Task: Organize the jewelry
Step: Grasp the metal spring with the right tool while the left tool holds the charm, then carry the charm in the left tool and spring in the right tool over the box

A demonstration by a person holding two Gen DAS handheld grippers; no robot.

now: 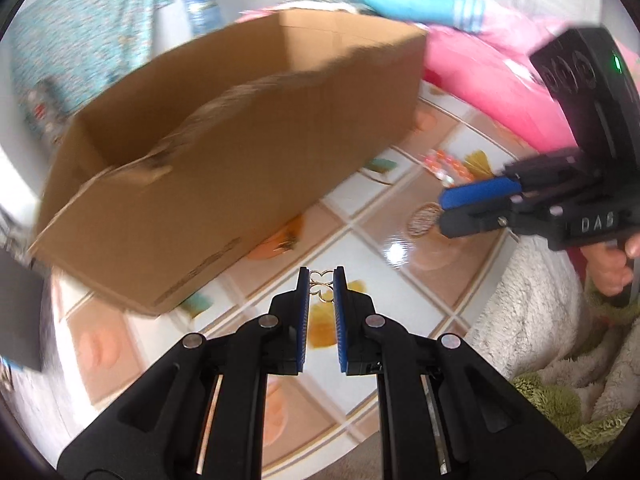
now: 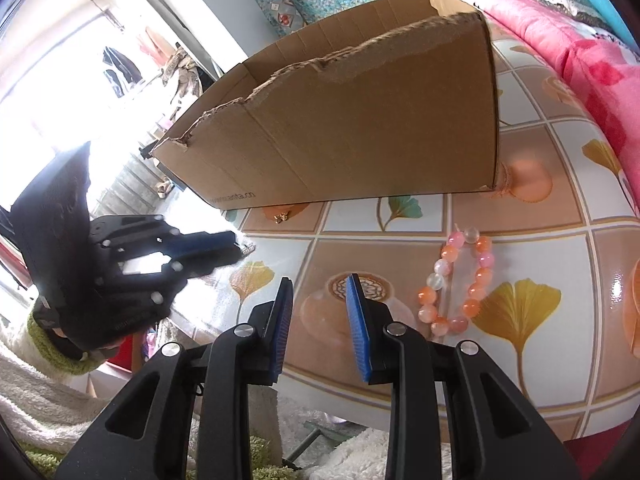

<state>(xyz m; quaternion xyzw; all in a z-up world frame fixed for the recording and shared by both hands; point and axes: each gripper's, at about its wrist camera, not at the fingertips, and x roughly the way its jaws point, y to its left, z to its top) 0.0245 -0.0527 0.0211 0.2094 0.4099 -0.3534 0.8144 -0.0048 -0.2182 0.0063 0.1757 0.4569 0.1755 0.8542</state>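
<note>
Our left gripper [image 1: 321, 276] is clamped on a small gold clasp [image 1: 321, 286], just near the cardboard box [image 1: 240, 152]. Next we judge it goes over the box's torn rim. Our right gripper [image 2: 318, 286] stands apart, empty, the bead bracelet [image 2: 456, 284] lying to its right on the tablecloth [image 2: 540, 216].

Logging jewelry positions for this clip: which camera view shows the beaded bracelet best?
The right wrist view. There the pink and orange beaded bracelet lies whole and sharp on the patterned tabletop, right of the open right gripper. The left wrist view shows only a blurred patch of its beads beyond the right gripper.
</note>
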